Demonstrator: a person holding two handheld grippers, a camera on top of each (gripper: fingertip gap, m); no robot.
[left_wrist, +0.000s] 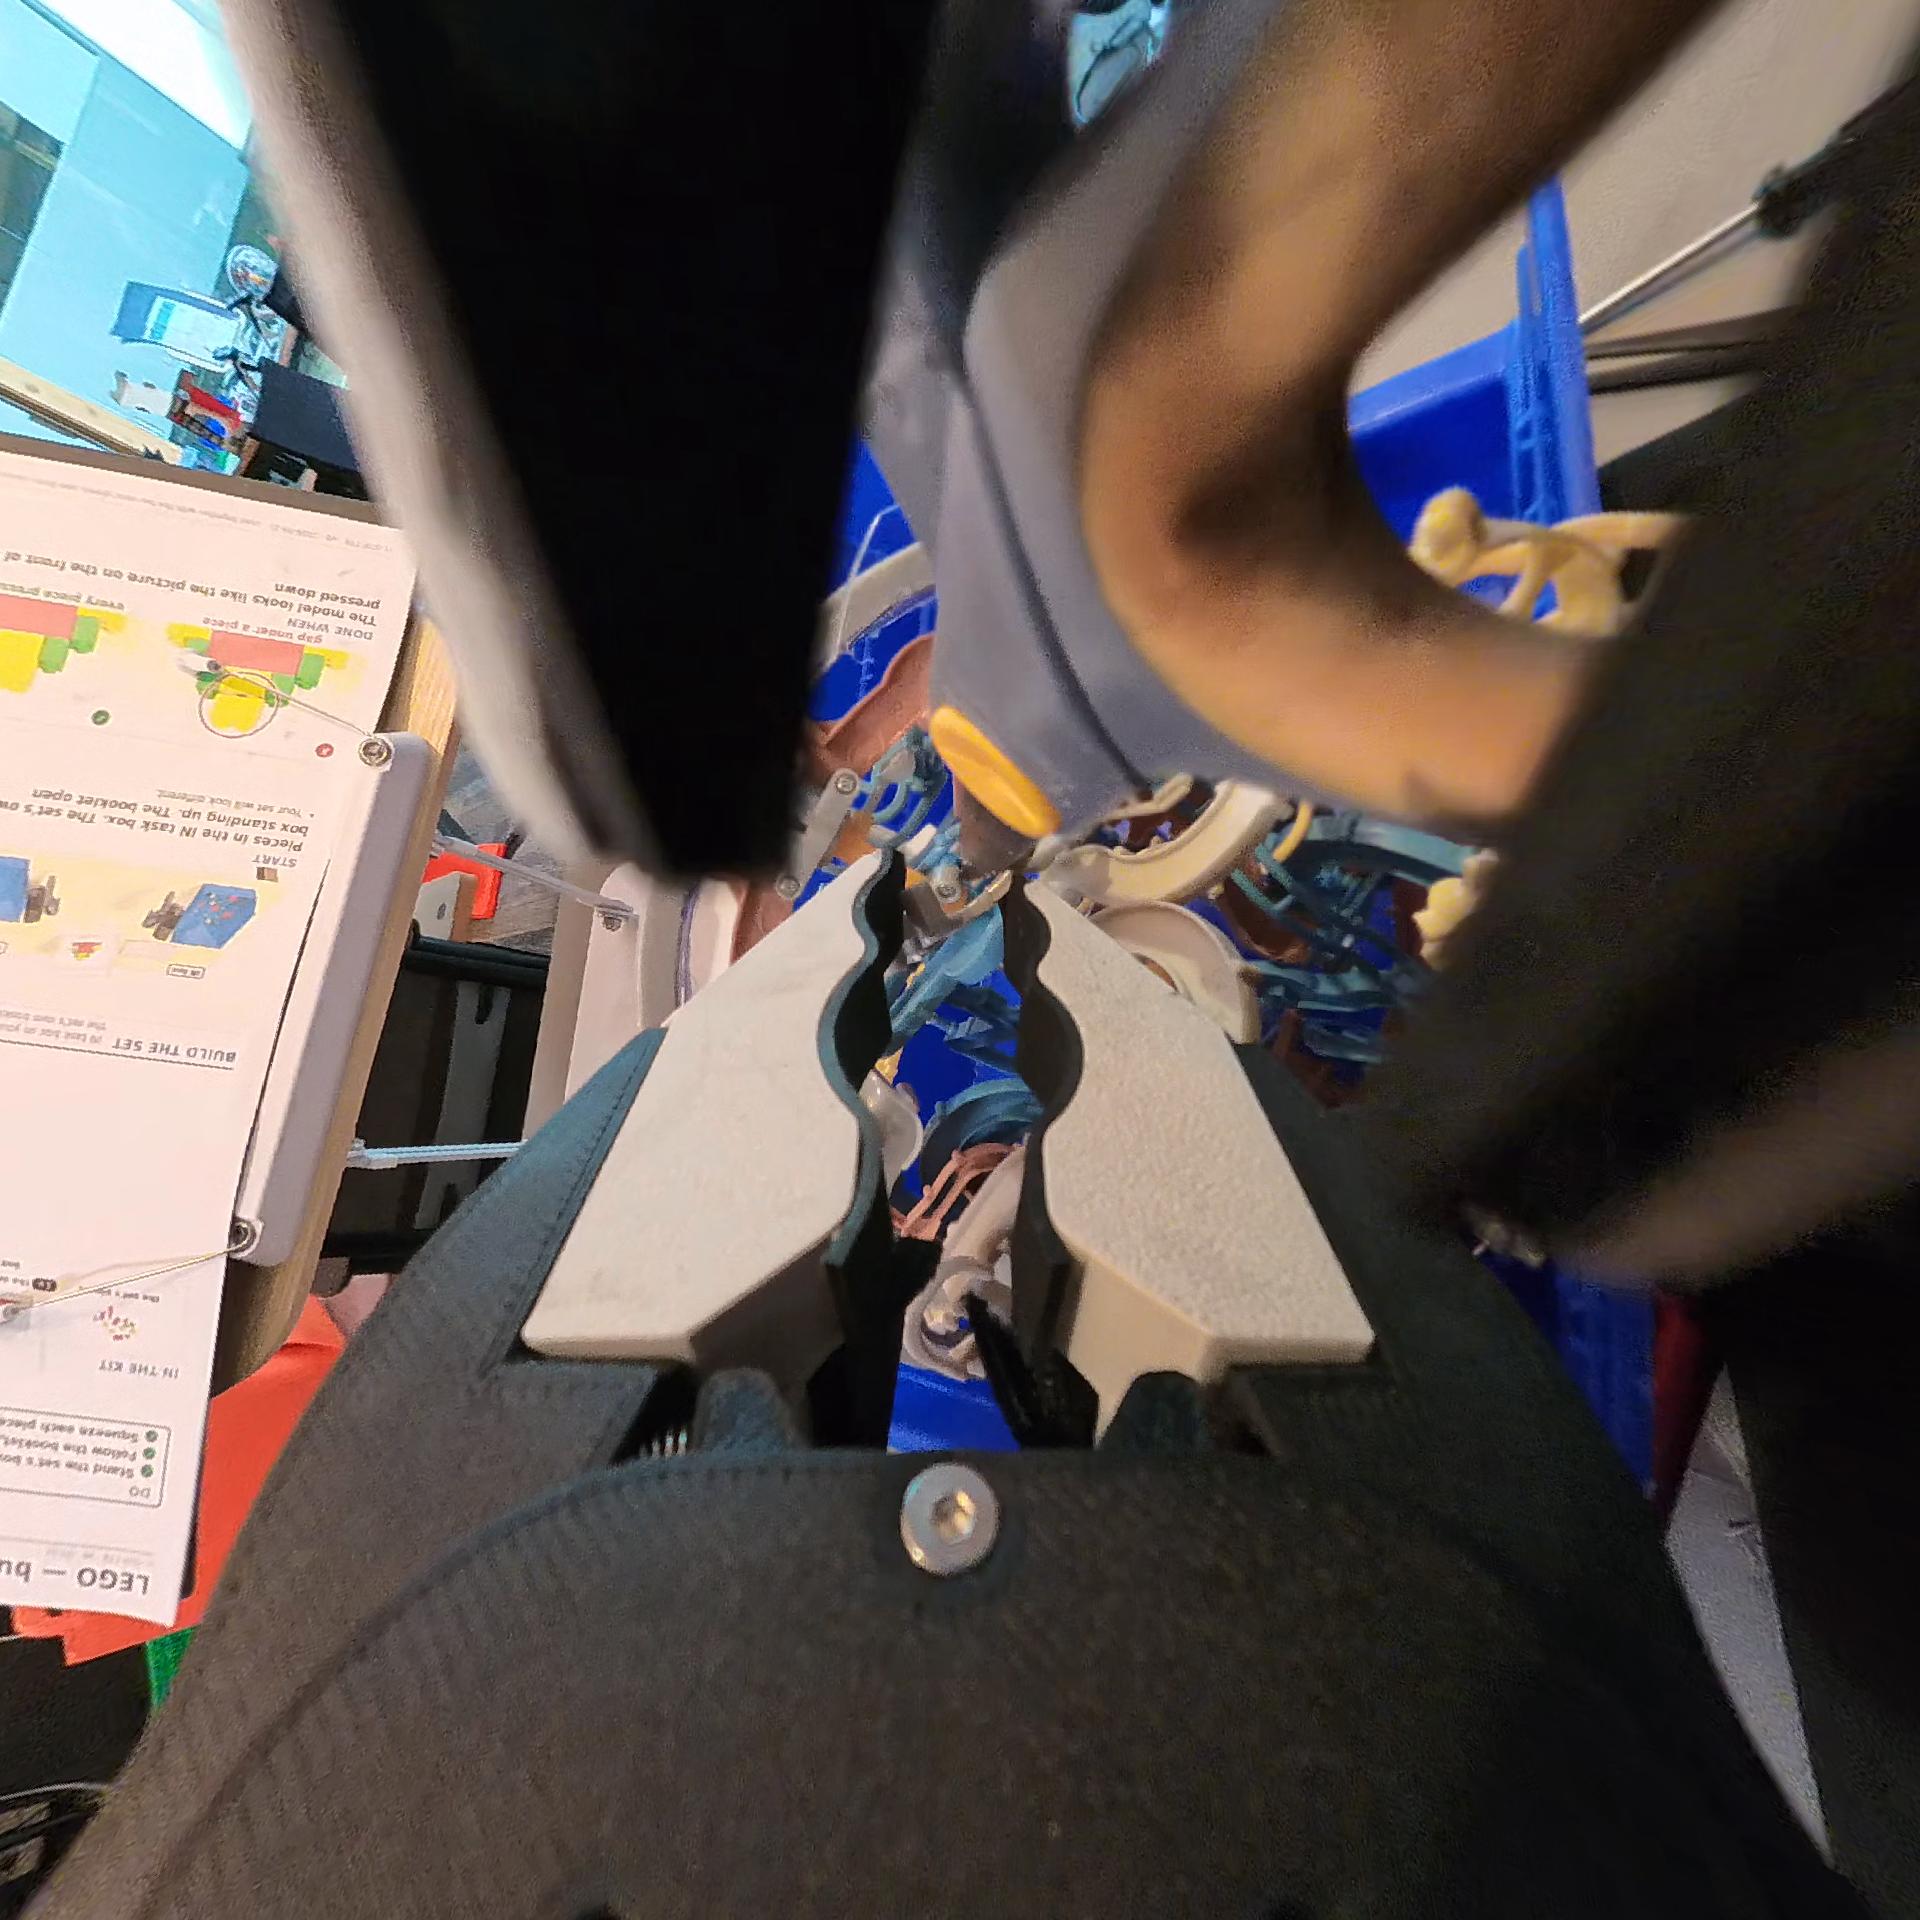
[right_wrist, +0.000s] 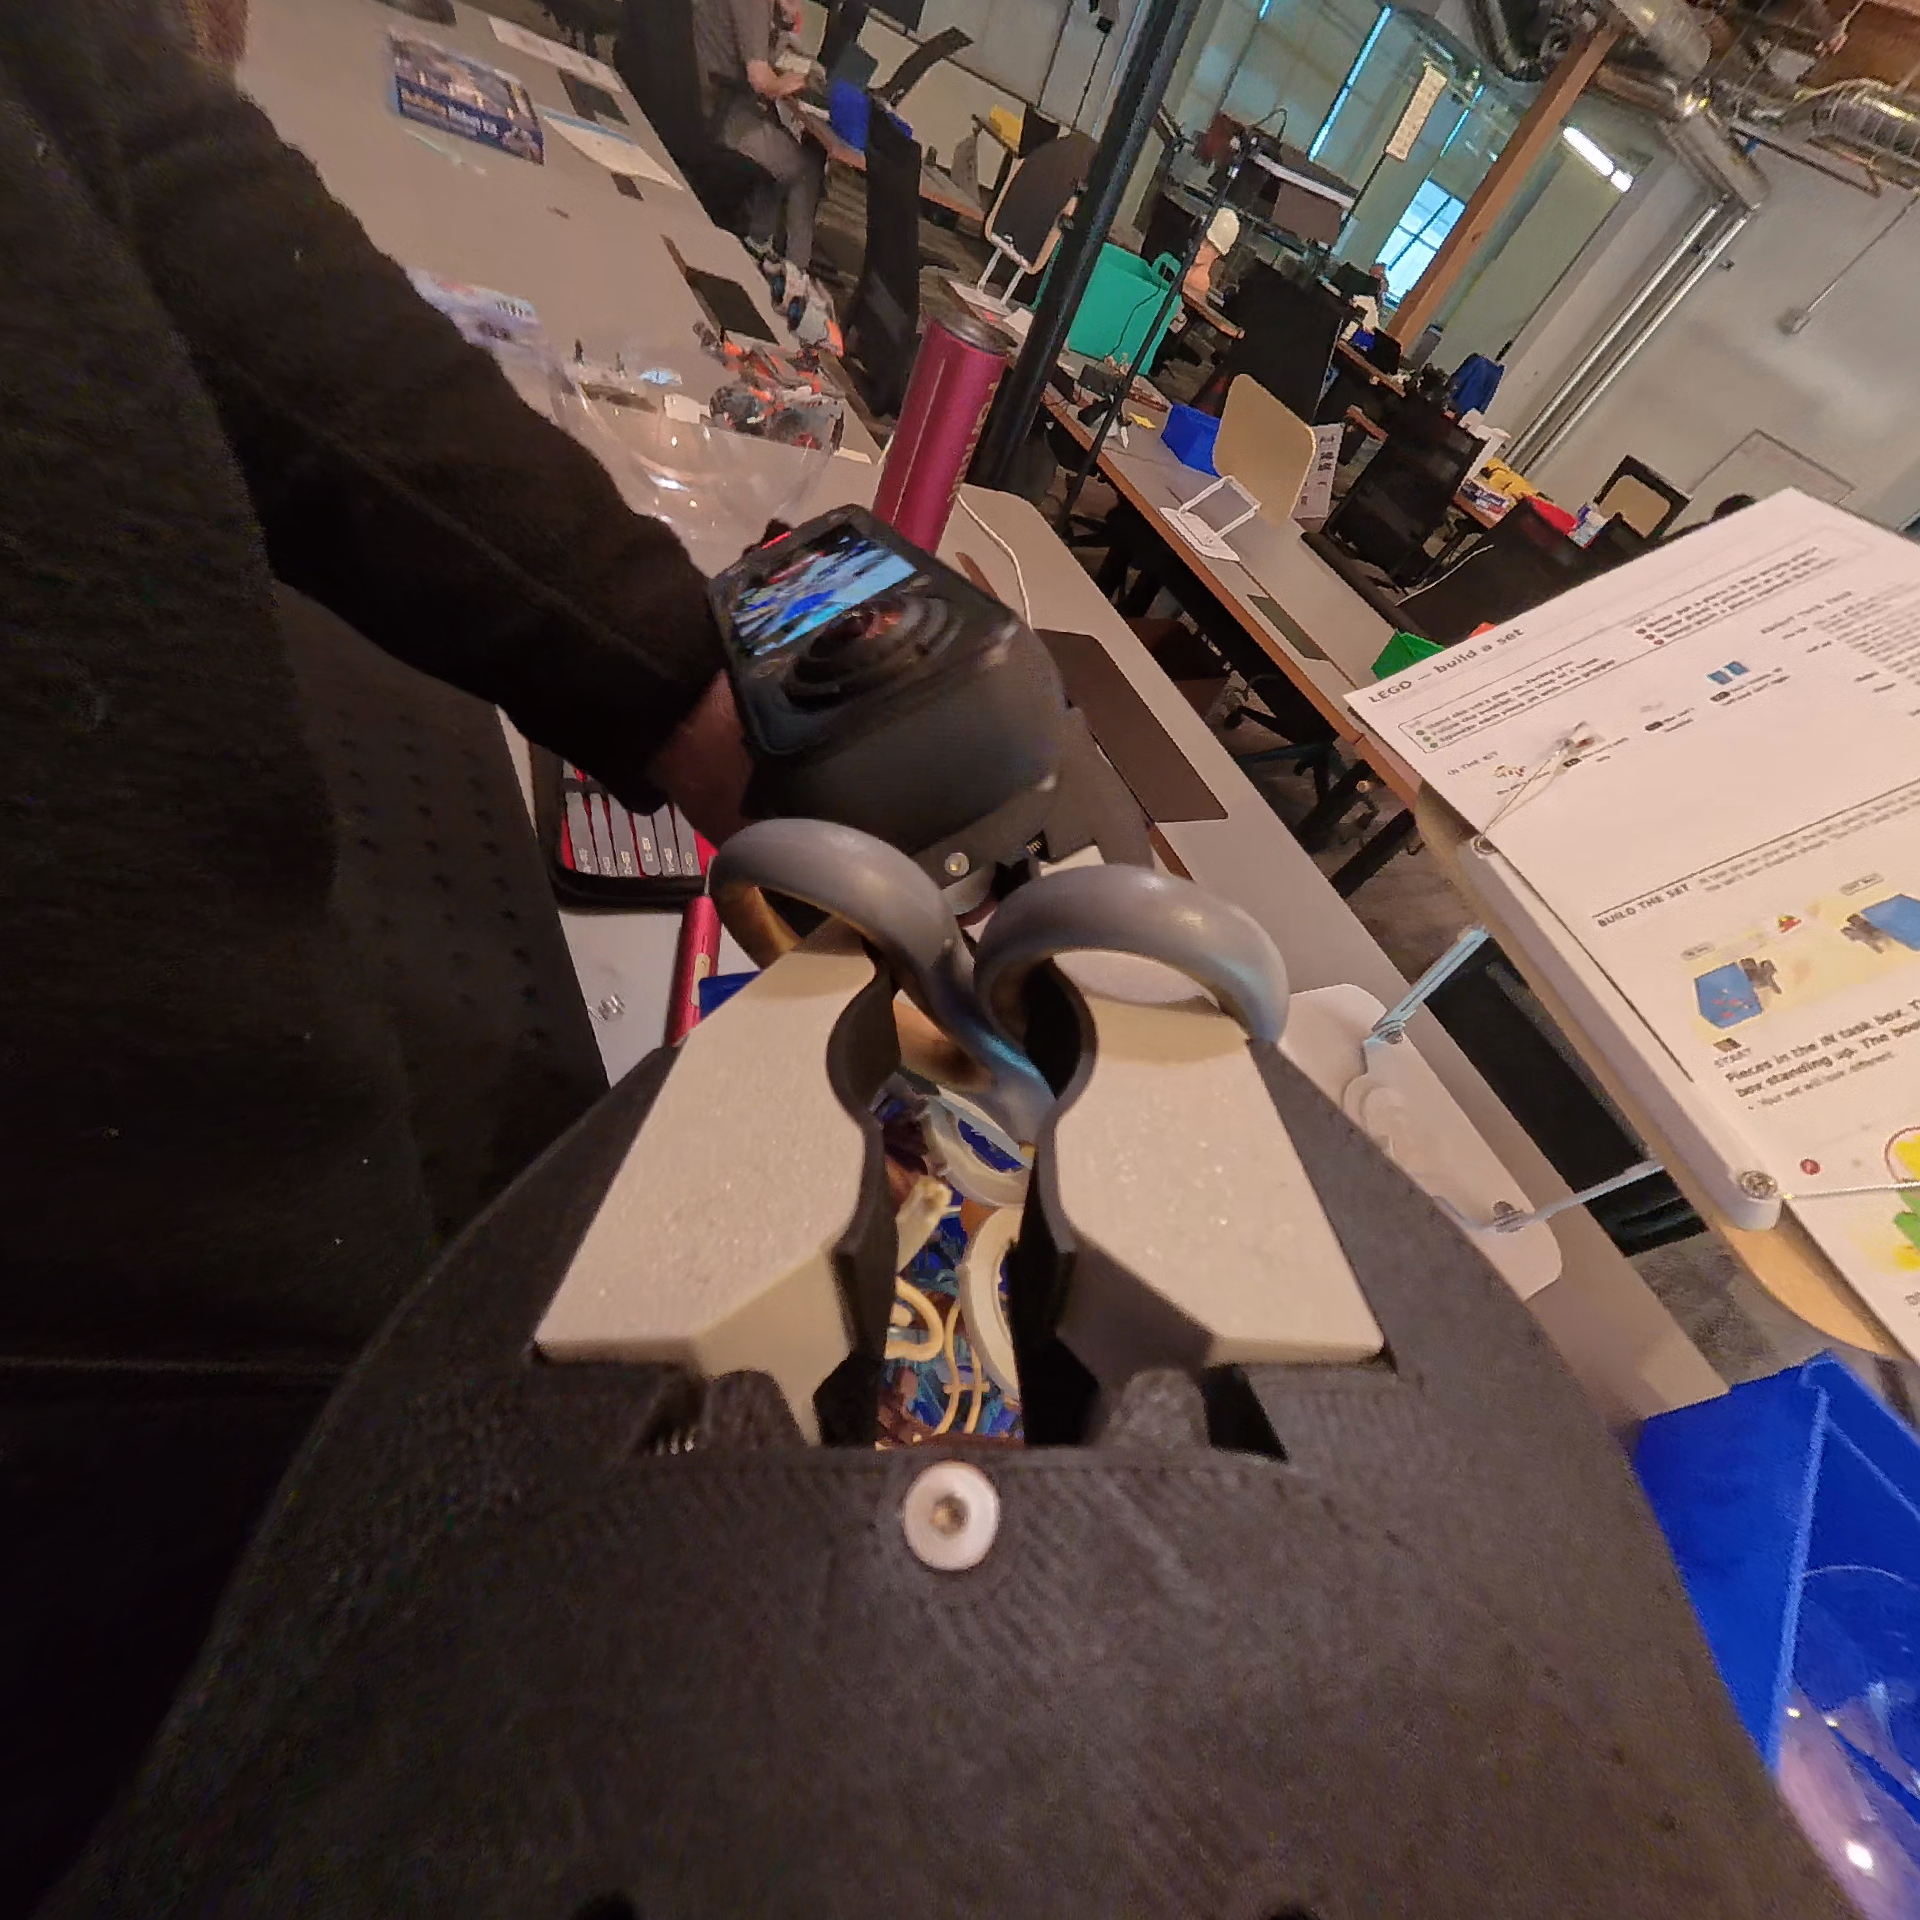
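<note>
Workshop behind, right gripper (right_wrist: 961, 1023) clamps grey-handled scissors (right_wrist: 997, 935).

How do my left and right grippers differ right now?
The right gripper has its fingers clamped on the grey looped scissors handles; the left gripper shows a gap between its tips, grip unclear. Right faces the room, left faces into the blue plastic bin. Both have grey fingers, black bodies.
</note>
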